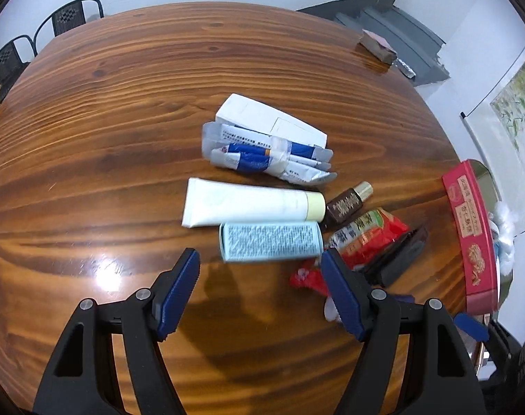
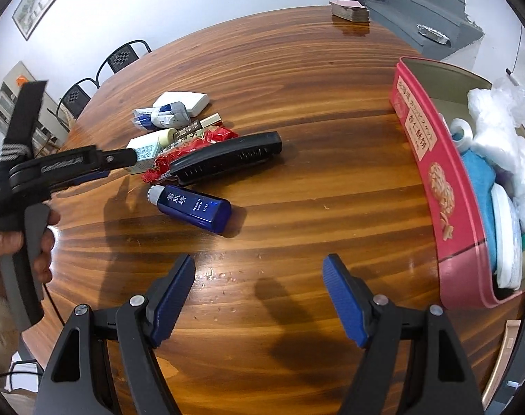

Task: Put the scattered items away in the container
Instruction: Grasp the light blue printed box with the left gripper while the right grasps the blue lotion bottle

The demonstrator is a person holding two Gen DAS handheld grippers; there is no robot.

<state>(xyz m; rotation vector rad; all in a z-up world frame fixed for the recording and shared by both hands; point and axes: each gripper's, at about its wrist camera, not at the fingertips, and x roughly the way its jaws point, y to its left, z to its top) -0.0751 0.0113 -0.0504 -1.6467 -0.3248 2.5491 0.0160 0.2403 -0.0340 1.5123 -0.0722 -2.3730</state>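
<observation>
My left gripper (image 1: 260, 259) is open just short of a pale blue box (image 1: 271, 241), with nothing between its fingers. Behind the box lie a white tube (image 1: 252, 206), a brown bottle (image 1: 349, 201), a red snack packet (image 1: 369, 233), a black brush (image 1: 399, 254), medicine sachets (image 1: 266, 154) and a white box (image 1: 269, 117). My right gripper (image 2: 259, 264) is open and empty above bare wood. A blue bottle (image 2: 191, 207) lies ahead of it, the black brush (image 2: 228, 162) beyond. The red tin (image 2: 432, 186) stands at the right, partly filled.
A person's hand (image 2: 17, 242) holds the left gripper's handle at the left of the right wrist view. A stack of cards (image 2: 350, 12) rests at the table's far edge. Black chairs (image 1: 41, 34) stand behind the table. Grey steps (image 2: 432, 17) rise beyond the far right corner.
</observation>
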